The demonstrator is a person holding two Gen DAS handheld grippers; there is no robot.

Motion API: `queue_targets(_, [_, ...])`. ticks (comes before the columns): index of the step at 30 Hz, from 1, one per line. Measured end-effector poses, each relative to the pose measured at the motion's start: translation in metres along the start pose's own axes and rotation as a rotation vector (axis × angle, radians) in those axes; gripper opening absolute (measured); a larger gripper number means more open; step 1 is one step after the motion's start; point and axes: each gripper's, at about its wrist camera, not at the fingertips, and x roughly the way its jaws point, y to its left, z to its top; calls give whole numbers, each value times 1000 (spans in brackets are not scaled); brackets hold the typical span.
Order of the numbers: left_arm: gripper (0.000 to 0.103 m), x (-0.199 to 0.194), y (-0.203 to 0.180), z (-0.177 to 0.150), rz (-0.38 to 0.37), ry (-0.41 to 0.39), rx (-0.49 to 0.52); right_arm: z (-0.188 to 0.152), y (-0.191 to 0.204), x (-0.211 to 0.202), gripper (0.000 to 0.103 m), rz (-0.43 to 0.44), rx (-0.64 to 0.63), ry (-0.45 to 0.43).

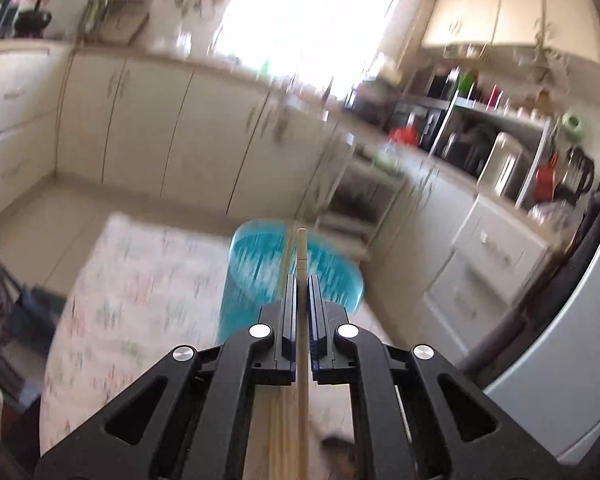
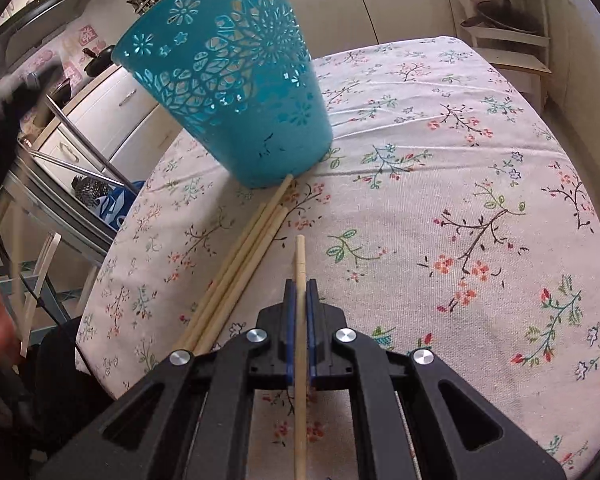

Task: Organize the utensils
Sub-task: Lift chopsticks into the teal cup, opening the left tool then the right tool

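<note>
Item: left gripper (image 1: pixel 302 280), black frame with blue-padded fingers, pinching a slim pale wooden stick (image 1: pixel 302 256) that runs lengthwise between the pads and juts out past the tips. View blurred; the stick's end lies over the mouth of a teal plastic basket (image 1: pixel 259 256) standing on the table.

Item: right gripper (image 2: pixel 300 284), same build, pressed onto a second pale wooden stick (image 2: pixel 300 264), also held lengthwise, its end reaching beyond the fingertips above the cloth.

Item: teal perforated basket (image 2: pixel 235 80), tapered, with cut-out flower and leaf pattern, upright on the far left part of the table in the right wrist view.

Item: loose bundle of pale wooden sticks (image 2: pixel 239 264) lying flat on the cloth, just left of the right gripper; the longest one's far end touches or nearly touches the basket's base.

Item: round table with white floral tablecloth (image 2: pixel 440 208), printed with branches and red blossoms.

Surroundings: cream kitchen cabinets (image 1: pixel 139 128), countertop with blurred appliances
</note>
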Motion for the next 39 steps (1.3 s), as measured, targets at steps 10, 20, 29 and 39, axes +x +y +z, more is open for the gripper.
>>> queue_targets(10, [5,32,-37,76,72,-272,35,0,5,2,6,17,4,-21])
queue_targets(20, [5,97,-31,83,232,-289,102,3,30,3,6,-122,-203,37])
queue_targets(29, [5,98,-4,41,245,-201,92,10,7,-3,6,-52,-63,20])
queue_targets(39, [9,76,7,17,229,-100,112,36,11,-66,6,78,18,-236])
